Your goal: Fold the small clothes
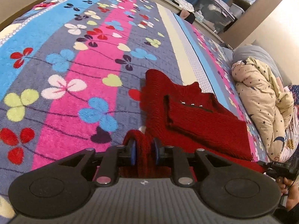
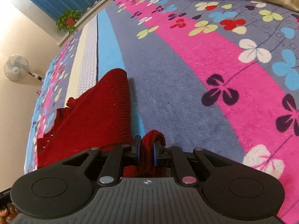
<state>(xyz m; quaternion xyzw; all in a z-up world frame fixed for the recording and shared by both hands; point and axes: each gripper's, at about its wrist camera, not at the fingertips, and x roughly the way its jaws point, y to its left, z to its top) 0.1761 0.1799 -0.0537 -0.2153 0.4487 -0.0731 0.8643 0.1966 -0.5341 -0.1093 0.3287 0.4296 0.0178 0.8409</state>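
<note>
A small dark red knitted sweater (image 1: pixel 196 119) lies on the flowered bed blanket (image 1: pixel 74 59), partly folded, with small silver studs near its collar. My left gripper (image 1: pixel 144 150) is shut on a bunch of its near edge. In the right wrist view the sweater (image 2: pixel 93 115) stretches away to the left over the blanket (image 2: pixel 205 71). My right gripper (image 2: pixel 147 149) is shut on another bunch of the red knit at the near edge. Both pinched parts are slightly raised off the blanket.
A rolled cream quilt with stars (image 1: pixel 261 104) and a grey pillow (image 1: pixel 254 54) lie at the bed's right side. Shelves with storage boxes (image 1: pixel 220 13) stand beyond. A potted plant (image 2: pixel 68 19) and a wall fan (image 2: pixel 16 68) are at the far left.
</note>
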